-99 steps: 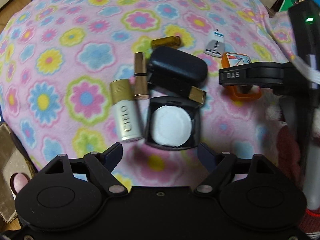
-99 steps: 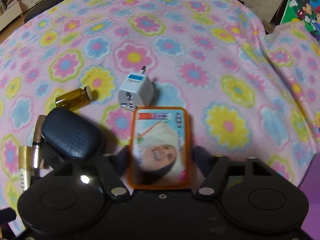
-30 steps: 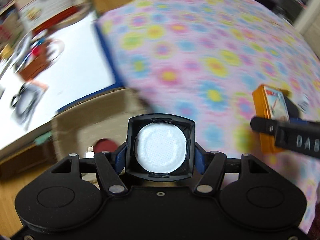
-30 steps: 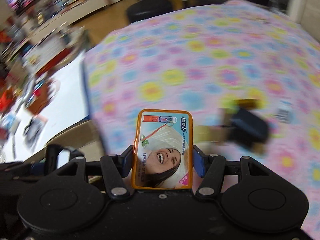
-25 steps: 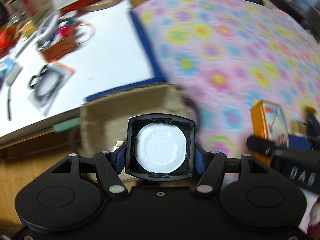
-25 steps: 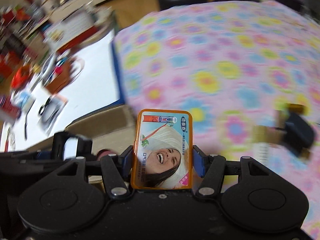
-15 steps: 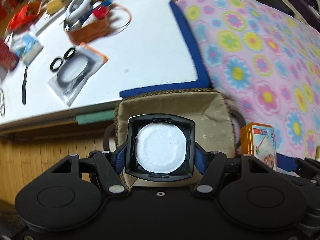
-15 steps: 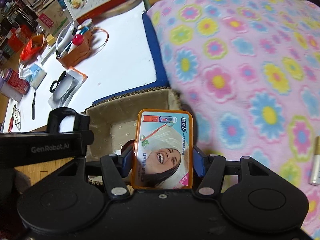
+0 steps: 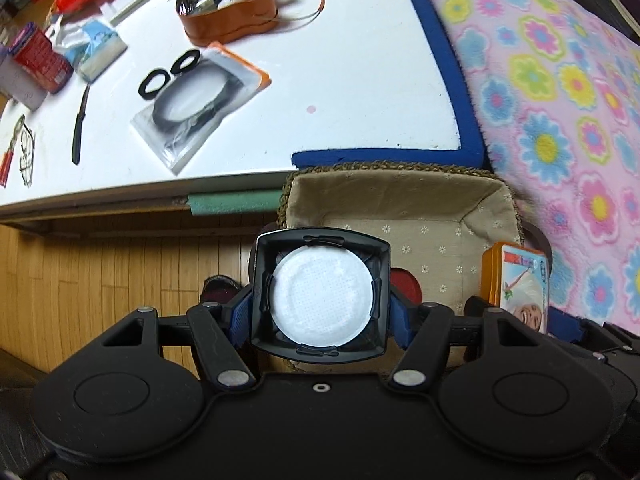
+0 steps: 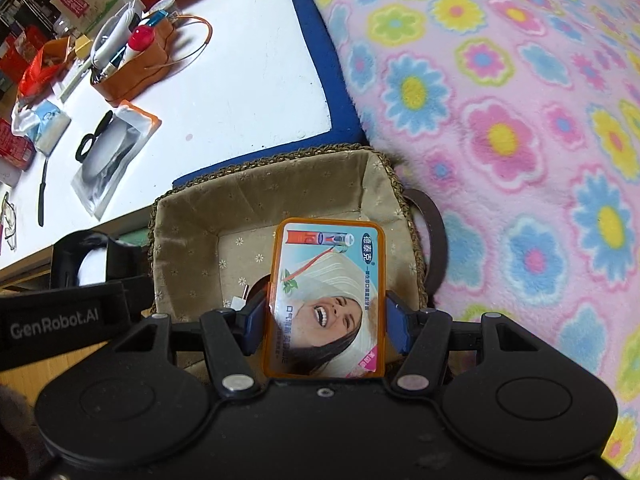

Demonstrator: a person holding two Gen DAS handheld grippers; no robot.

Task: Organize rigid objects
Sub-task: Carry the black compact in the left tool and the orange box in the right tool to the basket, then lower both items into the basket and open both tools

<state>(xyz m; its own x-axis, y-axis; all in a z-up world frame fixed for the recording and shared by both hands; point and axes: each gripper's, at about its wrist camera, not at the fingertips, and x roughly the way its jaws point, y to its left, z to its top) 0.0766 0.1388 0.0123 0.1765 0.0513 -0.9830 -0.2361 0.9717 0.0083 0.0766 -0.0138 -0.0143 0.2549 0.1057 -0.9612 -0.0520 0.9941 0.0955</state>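
We take the woven, fabric-lined rectangular basket point(image 9: 400, 200) as our landmark. Far to its left, on the white worktop point(image 9: 340, 80), we see a red-and-white printed carton point(image 9: 34, 62), a black-handled utensil point(image 9: 78, 128), and a clear plastic packet holding black rubber rings point(image 9: 200, 108); an orange leather pouch filled with small tools point(image 9: 228, 16) stands beyond the packet.

At the basket's near left edge, the left claw point(image 9: 320, 312) is closed on an open black square compact case with a round white sponge pad point(image 9: 320, 300), its blue finger pads point(image 9: 240, 316) pressing both sides of the case. We see the case held face-on to the left wrist camera, partly above the basket's floral lining and partly above the wooden floor point(image 9: 120, 272). In the right wrist view the same case point(image 10: 92, 264) appears just left of the basket point(image 10: 260, 184).

Over the basket's near right part, the right claw point(image 10: 326, 320) is closed on an orange-rimmed rectangular tin printed with a laughing woman point(image 10: 328, 300), gripped upright by its long sides. In the left wrist view the tin point(image 9: 516, 284) shows near the basket's right wall. Inside the basket, beneath the tin, we see part of a small white object point(image 10: 238, 300) that we cannot identify.

To the right of the basket lies a pink fleece blanket with multicoloured flowers point(image 10: 520, 120), its edge touching the basket's rim.
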